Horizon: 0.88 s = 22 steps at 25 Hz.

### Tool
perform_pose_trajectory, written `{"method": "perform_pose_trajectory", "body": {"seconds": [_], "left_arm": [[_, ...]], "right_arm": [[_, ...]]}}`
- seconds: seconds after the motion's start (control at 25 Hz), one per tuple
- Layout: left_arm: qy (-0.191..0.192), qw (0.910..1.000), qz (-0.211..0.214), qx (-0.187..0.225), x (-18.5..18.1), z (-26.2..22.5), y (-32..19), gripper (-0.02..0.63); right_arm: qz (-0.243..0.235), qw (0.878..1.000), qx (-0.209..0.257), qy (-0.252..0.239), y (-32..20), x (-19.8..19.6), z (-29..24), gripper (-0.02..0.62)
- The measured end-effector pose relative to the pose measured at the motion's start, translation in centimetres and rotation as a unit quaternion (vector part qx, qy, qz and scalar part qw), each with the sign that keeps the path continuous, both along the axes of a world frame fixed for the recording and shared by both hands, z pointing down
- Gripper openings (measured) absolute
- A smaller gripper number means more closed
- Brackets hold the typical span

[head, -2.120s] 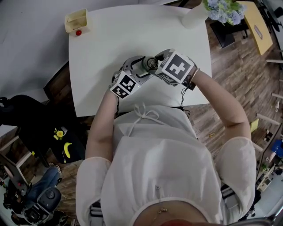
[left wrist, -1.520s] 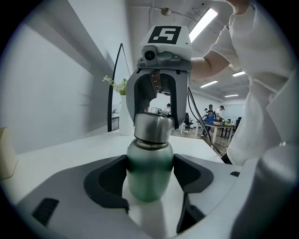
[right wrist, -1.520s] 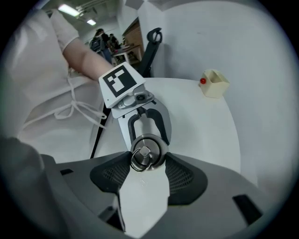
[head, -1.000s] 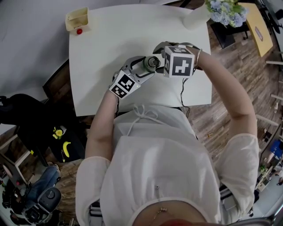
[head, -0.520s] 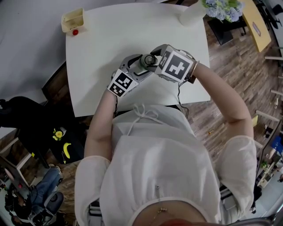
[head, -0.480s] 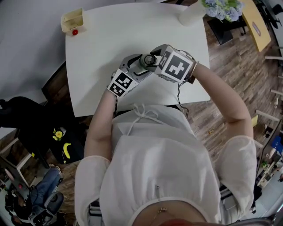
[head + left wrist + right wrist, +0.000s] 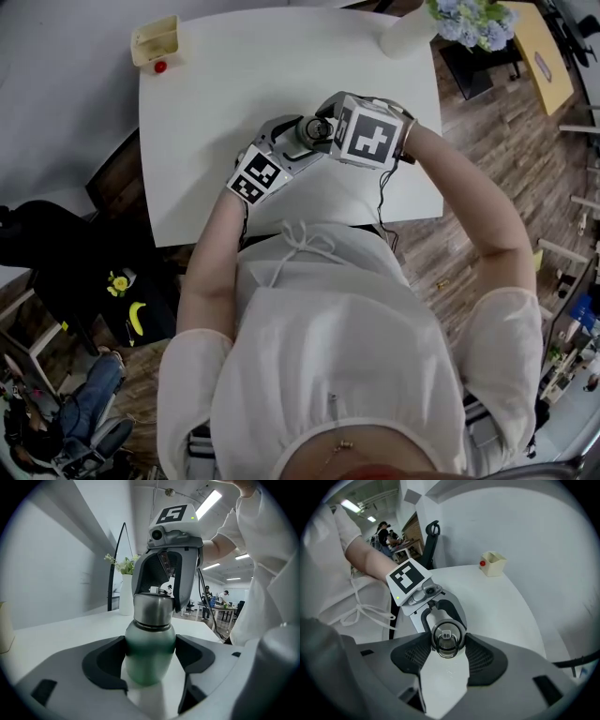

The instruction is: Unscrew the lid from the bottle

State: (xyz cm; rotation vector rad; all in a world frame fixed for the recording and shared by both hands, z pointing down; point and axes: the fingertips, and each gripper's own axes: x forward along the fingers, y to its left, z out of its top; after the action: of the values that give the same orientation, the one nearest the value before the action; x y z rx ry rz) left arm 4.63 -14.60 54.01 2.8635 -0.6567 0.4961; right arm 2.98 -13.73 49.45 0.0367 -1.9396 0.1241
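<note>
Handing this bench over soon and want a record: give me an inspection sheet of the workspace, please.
Surface: white table.
Job's things: green metal bottle, upright; silver lid on it.
Clutter: cream box and red ball, far left corner; white vase of blue flowers, far right.
Grippers: left gripper shut on bottle; right gripper's jaws have just been closing, pads on lid.
Cables: black cable trailing from right gripper.
Surroundings: wooden floor; people at desks.

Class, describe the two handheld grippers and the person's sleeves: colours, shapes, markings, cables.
The left gripper and right gripper are light grey, with broad curved fingers lined by black pads. Each carries a white cube printed with black square markers. A thin black cable hangs from the right one. The sleeves are white, short and loose.
</note>
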Motion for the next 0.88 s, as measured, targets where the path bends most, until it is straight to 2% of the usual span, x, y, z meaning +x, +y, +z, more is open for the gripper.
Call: {"method": "perform_pose_trajectory", "body": {"seconds": [0.16,0.32,0.44,0.52,0.6,0.68,0.88], "left_arm": [[0.001,1.0000,0.001,-0.001,0.02,0.01,0.00,0.347],[0.000,1.0000,0.002,-0.001,-0.06,-0.10,0.01,0.347],[-0.001,1.0000,0.003,-0.002,-0.10,-0.16,0.01,0.347],[-0.002,1.0000,0.003,-0.001,-0.14,-0.16,0.04,0.347],[-0.003,1.0000,0.005,-0.001,-0.14,-0.14,0.10,0.347],[-0.004,1.0000,0.007,-0.003,-0.19,-0.14,0.08,0.347],[-0.008,0.9999,0.009,-0.005,-0.18,-0.07,0.09,0.347]], "right_arm": [[-0.107,0.994,0.012,0.018,0.28,0.10,0.04,0.241],[-0.231,0.973,0.018,0.009,0.54,0.09,-0.11,0.241],[-0.288,0.957,0.023,0.016,0.59,0.13,-0.21,0.241],[-0.310,0.950,0.032,0.024,0.66,0.13,-0.22,0.241],[-0.308,0.950,0.038,0.025,0.74,0.15,-0.21,0.241],[-0.285,0.957,0.043,0.022,0.61,0.11,-0.19,0.242],[-0.156,0.987,0.043,0.012,-0.10,0.64,-0.77,0.277]]}}
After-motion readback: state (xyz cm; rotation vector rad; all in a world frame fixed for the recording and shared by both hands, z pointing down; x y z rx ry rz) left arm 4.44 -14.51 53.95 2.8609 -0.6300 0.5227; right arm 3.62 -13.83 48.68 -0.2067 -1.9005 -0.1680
